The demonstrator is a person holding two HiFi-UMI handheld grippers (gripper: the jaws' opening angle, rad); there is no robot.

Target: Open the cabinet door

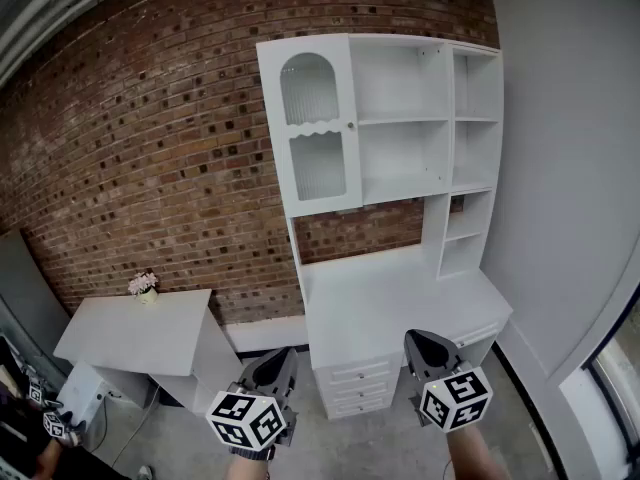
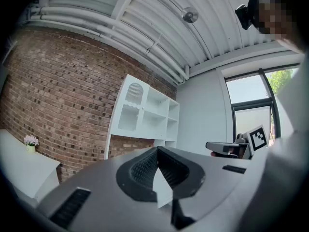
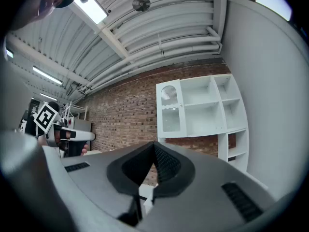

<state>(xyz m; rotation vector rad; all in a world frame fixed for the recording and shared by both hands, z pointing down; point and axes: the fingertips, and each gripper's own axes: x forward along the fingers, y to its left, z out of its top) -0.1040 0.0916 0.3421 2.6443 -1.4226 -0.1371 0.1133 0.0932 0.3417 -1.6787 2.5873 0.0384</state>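
Observation:
A tall white cabinet [image 1: 400,168] stands against the brick wall. Its one door [image 1: 312,128], arched and glazed with a small knob [image 1: 350,125], is closed at the upper left; the other shelves are open and bare. Low in the head view my left gripper [image 1: 272,368] and right gripper [image 1: 428,346] are held level, side by side and well short of the cabinet. Both are shut with nothing between the jaws. From the left gripper view, the door [image 2: 131,108] is far off above the shut left gripper [image 2: 157,151]. In the right gripper view, the door [image 3: 170,109] lies beyond the shut right gripper [image 3: 154,151].
The cabinet has a white desk surface [image 1: 390,298] with drawers [image 1: 355,383] below. A low white table [image 1: 130,333] with a small flower pot [image 1: 145,286] stands to the left. A grey wall [image 1: 570,168] closes the right side, with a window at the lower right.

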